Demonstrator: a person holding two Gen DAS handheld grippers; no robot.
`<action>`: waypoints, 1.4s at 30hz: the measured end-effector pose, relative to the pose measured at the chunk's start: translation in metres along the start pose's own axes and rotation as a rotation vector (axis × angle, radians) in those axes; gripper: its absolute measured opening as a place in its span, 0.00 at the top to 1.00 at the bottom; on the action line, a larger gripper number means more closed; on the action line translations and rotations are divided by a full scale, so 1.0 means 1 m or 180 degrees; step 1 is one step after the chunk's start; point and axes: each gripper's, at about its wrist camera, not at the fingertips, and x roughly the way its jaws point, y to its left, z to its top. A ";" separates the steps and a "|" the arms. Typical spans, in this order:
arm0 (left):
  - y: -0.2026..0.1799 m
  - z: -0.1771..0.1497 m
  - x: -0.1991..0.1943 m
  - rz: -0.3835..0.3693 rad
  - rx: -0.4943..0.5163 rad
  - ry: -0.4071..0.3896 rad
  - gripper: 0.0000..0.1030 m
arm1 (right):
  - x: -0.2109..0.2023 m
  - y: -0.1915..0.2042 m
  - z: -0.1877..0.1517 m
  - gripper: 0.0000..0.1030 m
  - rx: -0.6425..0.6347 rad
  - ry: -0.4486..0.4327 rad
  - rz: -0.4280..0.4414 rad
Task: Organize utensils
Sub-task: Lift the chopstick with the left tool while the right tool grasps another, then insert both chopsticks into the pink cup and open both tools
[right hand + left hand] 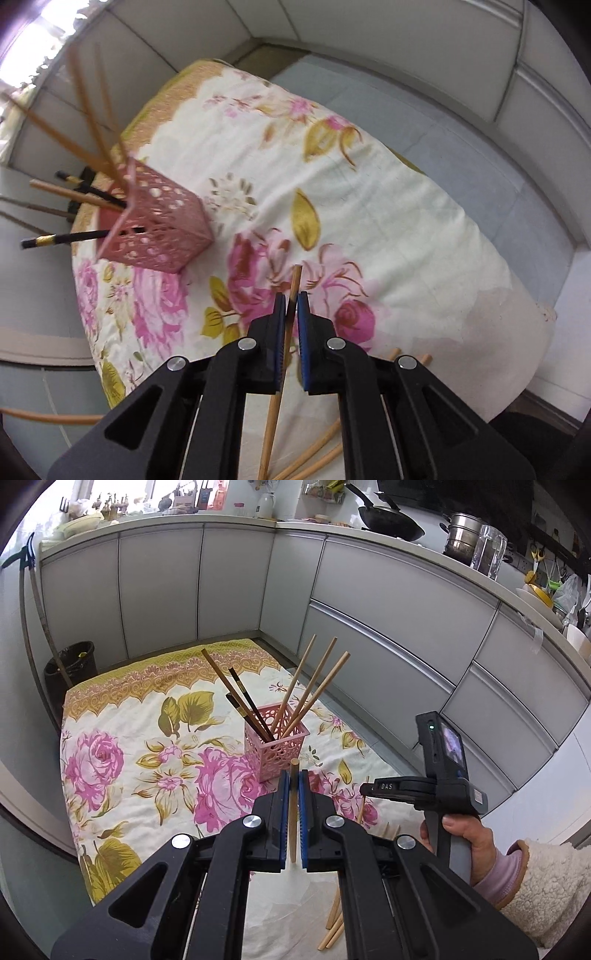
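Note:
A pink perforated basket (276, 746) stands on the flowered cloth and holds several chopsticks, some pale wood (314, 685), some dark (242, 692). My left gripper (294, 775) is shut on one pale wooden chopstick (293, 812), just in front of the basket. In the right wrist view the basket (159, 229) lies to the upper left, and my right gripper (291, 297) is shut on another pale chopstick (284, 347) that runs slanted between the blue pads. Several loose chopsticks (314, 458) lie on the cloth under the grippers.
The table with the flowered cloth (122, 720) stands inside an L of grey kitchen cabinets (388, 627). A black bin (70, 672) stands at the far left corner. A hand in a fleece sleeve (472, 845) holds the right gripper's handle at the right.

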 end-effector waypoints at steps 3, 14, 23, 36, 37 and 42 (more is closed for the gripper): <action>-0.001 0.001 -0.007 0.0008 -0.0022 -0.0079 0.96 | -0.037 0.018 -0.011 0.94 -0.0309 -0.0357 0.0162; -0.013 0.008 -0.029 0.0045 -0.0043 -0.0361 0.96 | -0.141 0.035 -0.037 0.95 -0.0890 -0.1061 0.0573; -0.023 0.034 -0.035 0.0089 -0.0081 -0.0555 0.96 | -0.197 0.036 -0.022 0.95 -0.0900 -0.1329 0.0745; -0.034 0.120 -0.020 0.0512 -0.0078 -0.1014 0.96 | -0.209 0.021 0.006 0.95 -0.0831 -0.1433 0.0823; -0.035 0.124 -0.014 0.0584 -0.0056 -0.1021 0.96 | -0.207 0.020 0.008 0.95 -0.0822 -0.1428 0.0823; -0.029 0.134 0.020 0.0760 -0.0039 -0.0965 0.96 | -0.199 0.015 0.017 0.95 -0.0809 -0.1416 0.0807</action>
